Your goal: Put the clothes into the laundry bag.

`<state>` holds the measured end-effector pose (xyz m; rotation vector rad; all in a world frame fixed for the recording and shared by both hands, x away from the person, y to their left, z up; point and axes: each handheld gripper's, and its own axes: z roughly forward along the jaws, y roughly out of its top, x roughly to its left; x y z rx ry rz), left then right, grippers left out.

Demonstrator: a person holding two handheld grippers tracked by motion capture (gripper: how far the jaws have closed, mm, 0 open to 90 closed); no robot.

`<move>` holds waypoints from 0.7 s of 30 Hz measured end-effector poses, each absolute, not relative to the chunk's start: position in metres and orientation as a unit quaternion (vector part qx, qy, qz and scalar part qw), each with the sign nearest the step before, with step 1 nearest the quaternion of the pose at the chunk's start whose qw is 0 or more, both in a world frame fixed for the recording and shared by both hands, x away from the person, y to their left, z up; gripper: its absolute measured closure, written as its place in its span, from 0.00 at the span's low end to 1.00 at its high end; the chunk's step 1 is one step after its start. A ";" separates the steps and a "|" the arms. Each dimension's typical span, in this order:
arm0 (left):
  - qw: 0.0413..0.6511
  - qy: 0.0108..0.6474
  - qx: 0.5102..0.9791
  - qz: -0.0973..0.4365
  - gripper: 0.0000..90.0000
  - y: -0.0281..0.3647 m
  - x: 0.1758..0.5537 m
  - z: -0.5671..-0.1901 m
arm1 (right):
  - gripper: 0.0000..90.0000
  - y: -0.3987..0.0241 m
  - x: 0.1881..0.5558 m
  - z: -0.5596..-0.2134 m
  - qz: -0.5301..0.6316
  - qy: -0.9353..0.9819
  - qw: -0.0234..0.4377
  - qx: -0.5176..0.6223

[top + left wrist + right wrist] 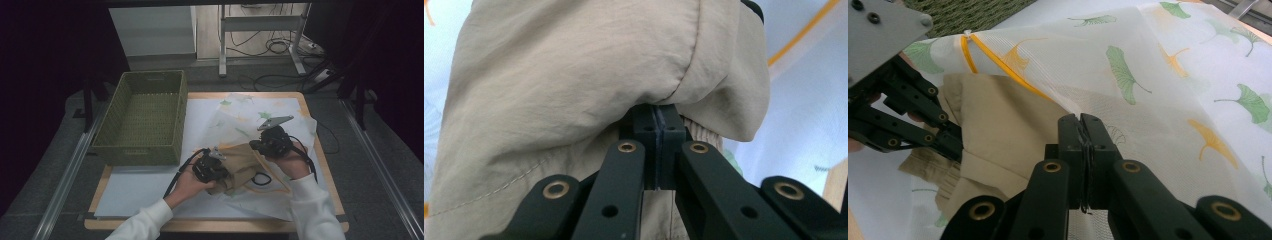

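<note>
The beige, crumpled cotton garment lies near the front of the wooden table, half inside the mouth of a white mesh laundry bag printed with green and yellow ginkgo leaves. At the far left of the table stands an olive woven basket, empty as far as the high view shows, and well apart from the work.

Next comes the left gripper, its jaws pressed together on a fold of the garment; in the left gripper view the cloth bunches over the closed tips, so the pinch looks firm. Judging by this hold, the left hand steers the garment toward the bag's opening.

To the right, the right gripper has its jaws clamped on the thin edge of the bag beside the yellow-trimmed opening. It holds that edge above the garment, probably to keep the mouth open so the cloth can slide in. The rest of the bag spreads flat toward the table's right side.
</note>
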<state>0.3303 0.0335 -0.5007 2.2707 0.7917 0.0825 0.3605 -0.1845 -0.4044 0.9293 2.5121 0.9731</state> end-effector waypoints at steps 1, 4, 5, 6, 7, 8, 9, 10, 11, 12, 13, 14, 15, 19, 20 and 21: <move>0.358 0.307 0.881 0.033 1.00 0.032 0.331 -0.500 | 0.97 -0.185 0.360 -0.404 0.338 0.872 0.145 0.323; 0.361 0.308 0.880 0.032 1.00 0.029 0.334 -0.501 | 0.97 -0.185 0.361 -0.405 0.338 0.872 0.145 0.322; 0.361 0.310 0.879 0.031 1.00 0.029 0.335 -0.501 | 0.97 -0.185 0.361 -0.405 0.338 0.872 0.145 0.322; 0.360 0.310 0.879 0.031 1.00 0.028 0.336 -0.500 | 0.97 -0.185 0.361 -0.405 0.338 0.872 0.145 0.322; 0.361 0.311 0.878 0.032 1.00 0.027 0.337 -0.500 | 0.97 -0.185 0.361 -0.405 0.338 0.872 0.145 0.322; 0.361 0.313 0.878 0.033 1.00 0.027 0.338 -0.500 | 0.97 -0.184 0.361 -0.405 0.338 0.872 0.145 0.322; 0.361 0.313 0.878 0.033 1.00 0.026 0.338 -0.499 | 0.97 -0.184 0.361 -0.405 0.338 0.873 0.145 0.322; 0.363 0.314 0.877 0.035 1.00 0.025 0.339 -0.499 | 0.97 -0.184 0.361 -0.405 0.338 0.872 0.144 0.322; 0.361 0.314 0.877 0.035 1.00 0.024 0.339 -0.499 | 0.97 -0.184 0.360 -0.405 0.338 0.872 0.144 0.322; 0.361 0.314 0.877 0.036 1.00 0.023 0.340 -0.499 | 0.97 -0.184 0.360 -0.405 0.338 0.873 0.144 0.322; 0.362 0.315 0.876 0.036 1.00 0.023 0.341 -0.499 | 0.97 -0.184 0.360 -0.405 0.338 0.872 0.144 0.322; 0.361 0.315 0.877 0.036 1.00 0.022 0.341 -0.499 | 0.97 -0.184 0.360 -0.405 0.338 0.872 0.144 0.322; 0.362 0.315 0.877 0.036 1.00 0.021 0.342 -0.499 | 0.97 -0.184 0.360 -0.405 0.338 0.872 0.144 0.322; 0.363 0.317 0.875 0.041 1.00 0.017 0.345 -0.500 | 0.97 -0.184 0.361 -0.405 0.338 0.872 0.145 0.322; 0.363 0.317 0.875 0.042 1.00 0.017 0.346 -0.500 | 0.97 -0.184 0.361 -0.405 0.338 0.872 0.145 0.322; 0.362 0.316 0.876 0.043 1.00 0.016 0.347 -0.500 | 0.97 -0.184 0.361 -0.405 0.339 0.872 0.145 0.323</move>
